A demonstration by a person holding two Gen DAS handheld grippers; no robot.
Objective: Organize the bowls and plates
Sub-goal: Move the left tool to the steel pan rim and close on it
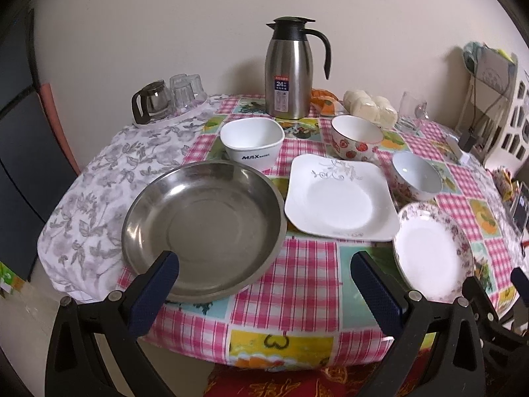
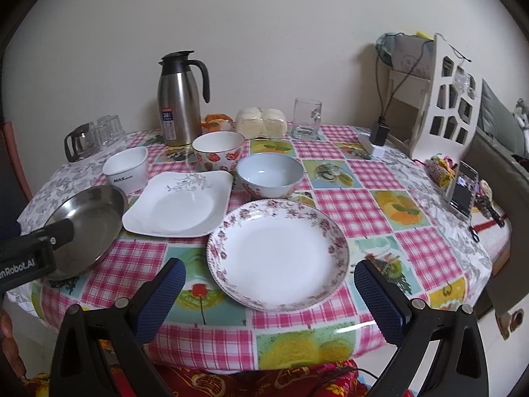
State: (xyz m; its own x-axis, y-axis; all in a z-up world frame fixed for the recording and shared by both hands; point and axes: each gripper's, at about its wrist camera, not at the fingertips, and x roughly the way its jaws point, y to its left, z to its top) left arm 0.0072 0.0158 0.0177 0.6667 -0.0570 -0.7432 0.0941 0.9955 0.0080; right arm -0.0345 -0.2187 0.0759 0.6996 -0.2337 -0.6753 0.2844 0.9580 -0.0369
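Left wrist view is showing the left gripper (image 1: 264, 264) hanging wide apart and empty at the bottom of the frame, its left finger overlapping the near rim of the steel pan (image 1: 203, 228) at lower centre-left, though whether it is touching is hard to say. Right wrist view is giving us the right gripper (image 2: 268, 273), also spread and carrying nothing, framing the floral plate (image 2: 277, 259) at lower centre. The square white plate (image 2: 178, 203) is lying between pan and floral plate; behind, across mid-frame, the MAX bowl (image 2: 127, 168), strawberry bowl (image 2: 218, 151) and blue-lined bowl (image 2: 270, 174) are sitting apart. Nothing is stacked yet, so this looks like the opening reach; next is calling for a rim pinch and lift. The table's near edge is being cut off by the fingers
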